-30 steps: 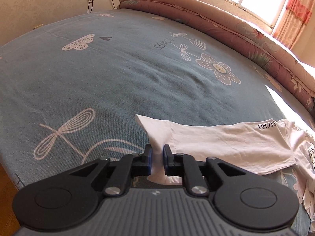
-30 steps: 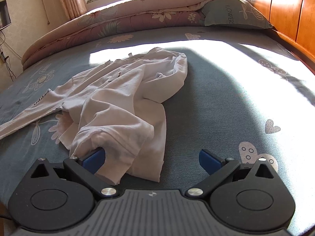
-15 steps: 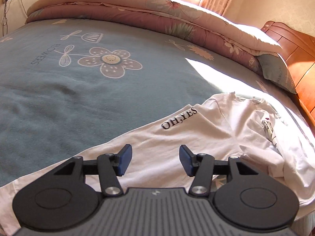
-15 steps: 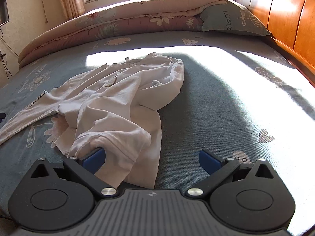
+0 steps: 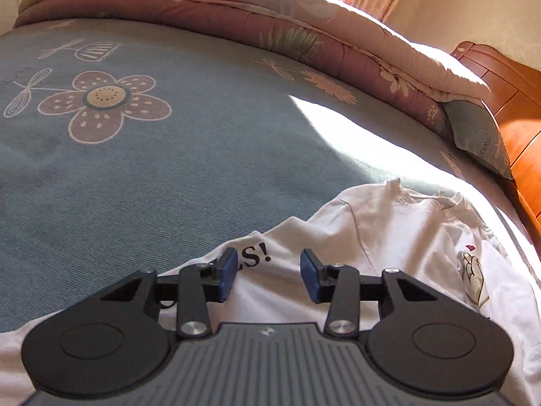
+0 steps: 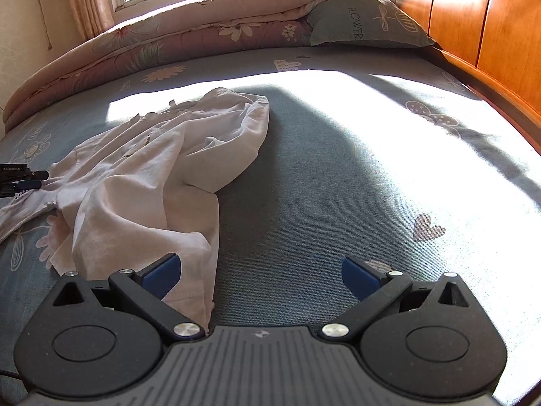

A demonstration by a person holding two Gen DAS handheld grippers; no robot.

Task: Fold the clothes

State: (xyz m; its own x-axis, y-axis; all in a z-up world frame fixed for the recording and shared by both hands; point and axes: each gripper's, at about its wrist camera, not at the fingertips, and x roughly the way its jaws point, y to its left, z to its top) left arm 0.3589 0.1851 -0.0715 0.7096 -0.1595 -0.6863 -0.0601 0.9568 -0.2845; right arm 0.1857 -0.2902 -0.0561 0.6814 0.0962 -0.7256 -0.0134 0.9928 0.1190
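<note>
A crumpled white long-sleeved shirt [image 5: 389, 237] lies on the blue flowered bedspread [image 5: 203, 155]. My left gripper [image 5: 269, 275] hovers over the sleeve near its black "ES!" print. Its jaws are closing, with cloth below and between the pads but not pinched. In the right wrist view the shirt [image 6: 152, 176] is bunched at the left, and its hem reaches under my right gripper's left finger [image 6: 162, 275]. My right gripper [image 6: 260, 277] stands wide open over bare bedspread beside that hem. The left gripper [image 6: 20, 179] shows at the far left edge, on the sleeve.
A rolled pink floral quilt [image 5: 304, 34] runs along the far side of the bed under the window. A blue pillow [image 6: 365, 20] leans on the wooden headboard [image 6: 473, 20]. A bright sun patch [image 6: 405, 128] crosses the bedspread to the right of the shirt.
My left gripper let go of the sleeve cuff, opened, and travelled right along the sleeve toward the shirt's body. My right gripper edged slightly closer to the hem, still open.
</note>
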